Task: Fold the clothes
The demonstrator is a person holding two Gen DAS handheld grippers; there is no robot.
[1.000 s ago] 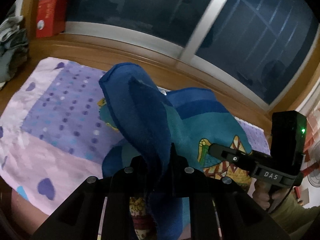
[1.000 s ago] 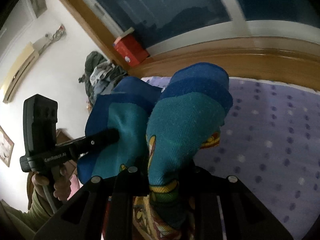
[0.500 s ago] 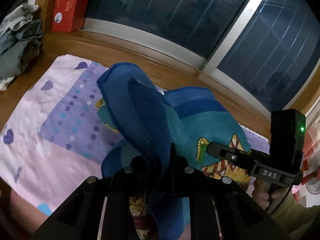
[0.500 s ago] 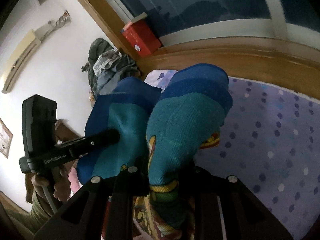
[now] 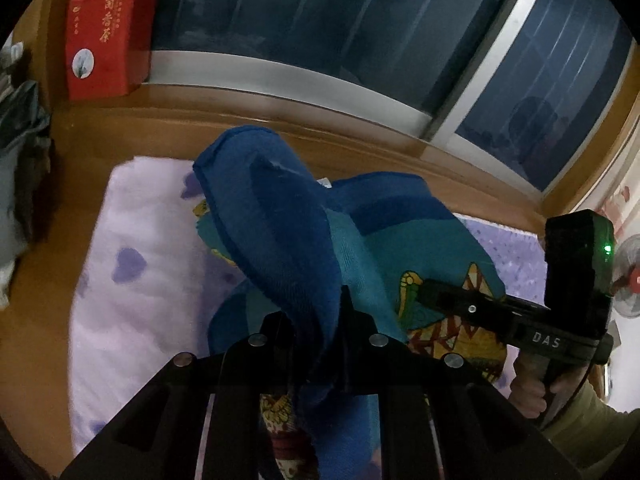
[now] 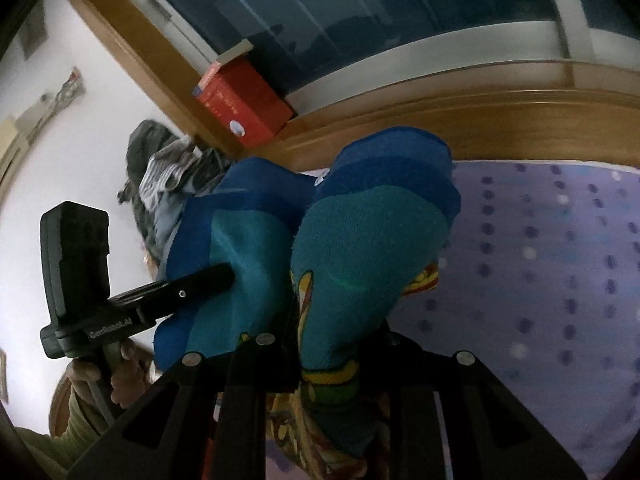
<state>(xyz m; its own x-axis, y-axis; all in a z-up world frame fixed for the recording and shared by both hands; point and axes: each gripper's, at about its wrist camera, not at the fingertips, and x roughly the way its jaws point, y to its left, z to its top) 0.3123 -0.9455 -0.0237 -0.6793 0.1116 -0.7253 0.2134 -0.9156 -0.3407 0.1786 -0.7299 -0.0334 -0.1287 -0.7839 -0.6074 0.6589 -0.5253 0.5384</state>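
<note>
A blue and teal knit garment (image 5: 288, 232) with a yellow and red pattern hangs bunched above a lilac dotted sheet (image 5: 132, 280). My left gripper (image 5: 316, 320) is shut on a dark blue fold of it, which drapes over the fingers. My right gripper (image 6: 332, 344) is shut on a teal part of the same garment (image 6: 360, 248). The right gripper (image 5: 420, 292) shows at the right of the left wrist view, pinching the patterned cloth. In the right wrist view the left gripper (image 6: 228, 274) reaches into the cloth from the left. The fingertips are hidden by fabric.
A wooden ledge (image 5: 280, 116) runs under a dark window (image 5: 320, 20). A red box (image 5: 104, 32) stands on the ledge at left. A heap of grey clothes (image 6: 168, 168) lies by the white wall. A hand (image 5: 528, 392) holds the right gripper's handle.
Both grippers have carried the garment leftward and toward the window; the red box and the sheet's left edge now sit nearer the middle of view. The grips are unchanged.
</note>
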